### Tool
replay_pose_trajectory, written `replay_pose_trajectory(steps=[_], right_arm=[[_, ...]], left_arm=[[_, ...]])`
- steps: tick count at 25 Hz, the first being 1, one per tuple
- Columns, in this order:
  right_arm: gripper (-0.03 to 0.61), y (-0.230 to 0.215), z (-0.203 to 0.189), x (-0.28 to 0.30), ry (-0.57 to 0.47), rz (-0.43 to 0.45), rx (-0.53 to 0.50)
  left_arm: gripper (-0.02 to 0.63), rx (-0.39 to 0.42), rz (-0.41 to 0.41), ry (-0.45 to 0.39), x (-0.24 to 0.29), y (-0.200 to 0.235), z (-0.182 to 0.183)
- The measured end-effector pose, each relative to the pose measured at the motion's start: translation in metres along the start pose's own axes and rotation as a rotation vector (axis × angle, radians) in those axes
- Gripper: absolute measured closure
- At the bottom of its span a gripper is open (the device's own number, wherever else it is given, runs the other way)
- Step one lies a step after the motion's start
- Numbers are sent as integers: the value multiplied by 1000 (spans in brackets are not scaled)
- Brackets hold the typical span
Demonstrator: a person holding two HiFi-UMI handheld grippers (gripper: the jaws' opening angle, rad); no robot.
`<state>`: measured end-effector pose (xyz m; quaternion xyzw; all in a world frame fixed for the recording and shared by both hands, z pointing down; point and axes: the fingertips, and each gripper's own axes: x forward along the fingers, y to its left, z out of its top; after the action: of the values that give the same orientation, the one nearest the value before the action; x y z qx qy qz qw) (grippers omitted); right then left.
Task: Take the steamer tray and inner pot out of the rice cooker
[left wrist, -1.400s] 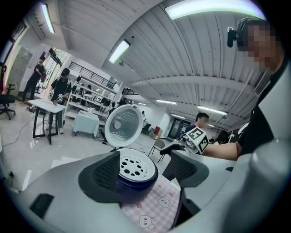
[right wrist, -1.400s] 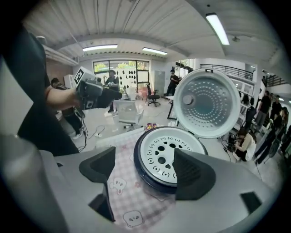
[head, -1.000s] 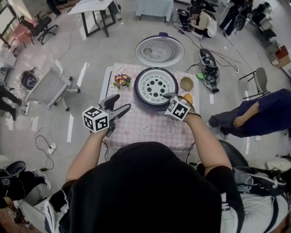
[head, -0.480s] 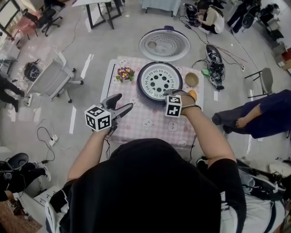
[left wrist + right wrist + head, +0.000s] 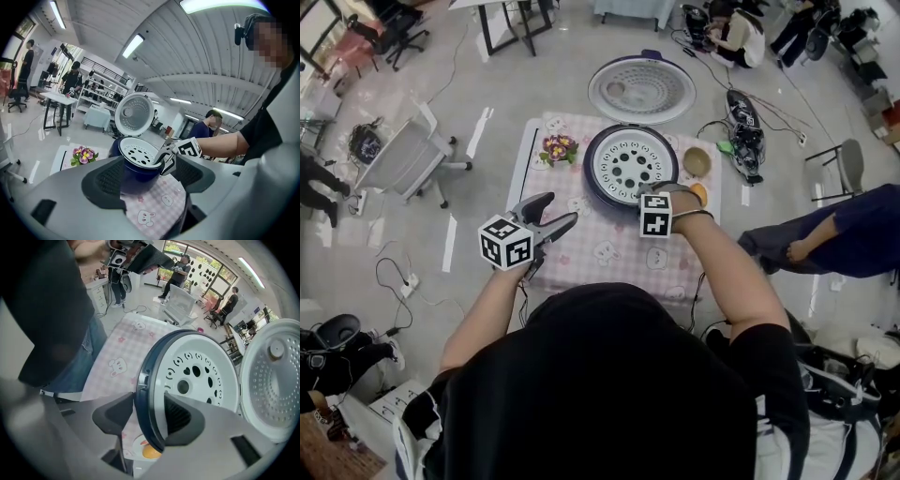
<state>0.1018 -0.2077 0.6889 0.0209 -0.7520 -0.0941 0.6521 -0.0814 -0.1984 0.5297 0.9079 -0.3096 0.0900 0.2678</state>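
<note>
The white, hole-pierced steamer tray (image 5: 630,167) sits seated in the top of the dark blue rice cooker (image 5: 587,167), which stands on the far half of the pink checked table (image 5: 609,253), toward 12 o'clock in the head view. The cooker's lid (image 5: 640,89) is swung fully open at its 12 o'clock side. At the cooker's 5 o'clock edge the right gripper (image 5: 650,194) points steeply down and straddles the rim. Its jaws have just been closing, and in the right gripper view (image 5: 150,399) one pad lies inside against the tray's wall and the other outside against the dark ring, clamped across that edge. Just beside the cooker, a tan bowl (image 5: 697,161) stands at its 3 o'clock, a small orange thing (image 5: 698,194) at 4 o'clock, and a bunch of purple and yellow flowers (image 5: 560,147) at 10 o'clock. The left gripper (image 5: 555,210) hovers over the table at the cooker's 8 o'clock, well apart from it, jaws spread wide with nothing between them. It is aimed toward the cooker.
</note>
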Motion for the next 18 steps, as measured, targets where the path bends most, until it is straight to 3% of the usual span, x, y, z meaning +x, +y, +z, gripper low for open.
replay_pose_trajectory(steps=[16, 18], right_arm=[[402, -5, 12, -29, -14, 66, 65], [436, -10, 13, -31, -20, 56, 74]], left_arm=[[252, -37, -39, 36, -2, -2, -16], [252, -39, -42, 43, 0, 0, -17]])
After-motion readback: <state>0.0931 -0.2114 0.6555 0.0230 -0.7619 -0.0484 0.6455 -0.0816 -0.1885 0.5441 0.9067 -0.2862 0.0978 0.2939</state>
